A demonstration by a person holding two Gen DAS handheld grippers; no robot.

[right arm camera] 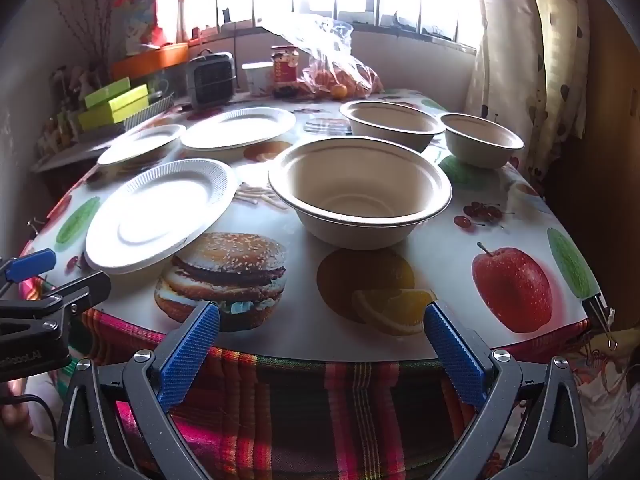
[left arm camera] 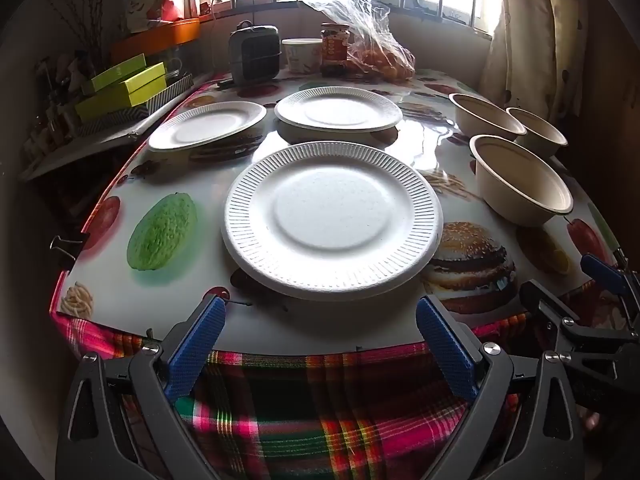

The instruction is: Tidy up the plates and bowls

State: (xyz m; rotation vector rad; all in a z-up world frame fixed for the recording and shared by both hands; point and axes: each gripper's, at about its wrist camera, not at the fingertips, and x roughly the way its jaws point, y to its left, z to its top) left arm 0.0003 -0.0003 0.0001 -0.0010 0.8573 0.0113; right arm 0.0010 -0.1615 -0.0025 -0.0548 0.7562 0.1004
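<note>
Three white foam plates with ribbed rims and three beige, smooth-walled paper bowls sit apart on our glossy food-print tablecloth [left arm camera: 180, 280]. The nearest plate [left arm camera: 332, 220] lies just ahead of our left gripper [left arm camera: 320, 344], centred between its blue ridged pads (nothing touching). The nearest bowl [right arm camera: 360, 192] stands farther ahead of our right gripper [right arm camera: 320, 344], beyond a printed orange slice. We hold both grippers tilted downward over the table's near edge, above the plaid cloth [left arm camera: 320, 408], jaws spread wide and holding nothing.
</note>
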